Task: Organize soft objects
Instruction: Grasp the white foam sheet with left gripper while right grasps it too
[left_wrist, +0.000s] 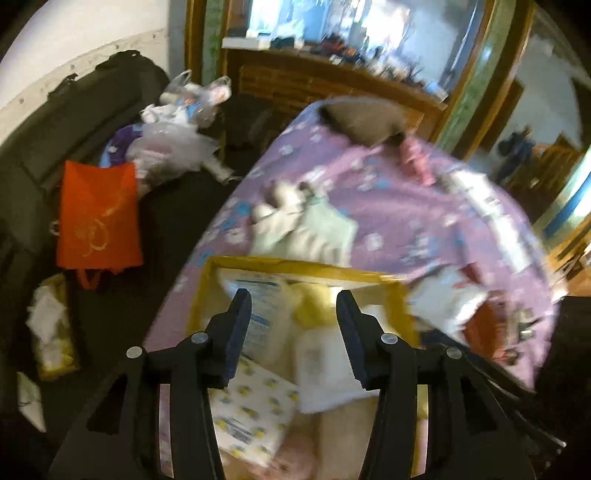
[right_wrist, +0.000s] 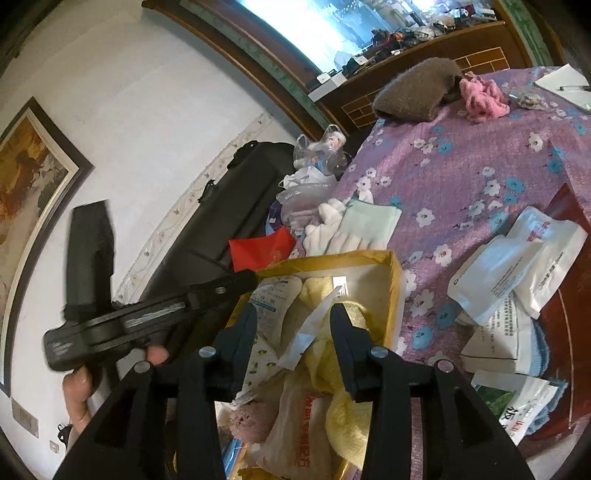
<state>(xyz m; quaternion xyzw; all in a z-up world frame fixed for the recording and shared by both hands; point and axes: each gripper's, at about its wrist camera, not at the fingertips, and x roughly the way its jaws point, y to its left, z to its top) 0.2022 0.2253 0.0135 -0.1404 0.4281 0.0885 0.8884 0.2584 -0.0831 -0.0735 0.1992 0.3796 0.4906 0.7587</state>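
Purple flowered cloth (right_wrist: 461, 173) covers your table, and the yellow box (right_wrist: 393, 291) of soft packets sits at its six o'clock edge. Your right gripper (right_wrist: 293, 325) hangs spread over the yellow towel (right_wrist: 351, 410) inside, pinching nothing. Your left gripper (left_wrist: 293, 321) hovers spread and empty above the same box.

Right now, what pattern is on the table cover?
Purple table cover with white and blue flowers, clearest in the right wrist view.
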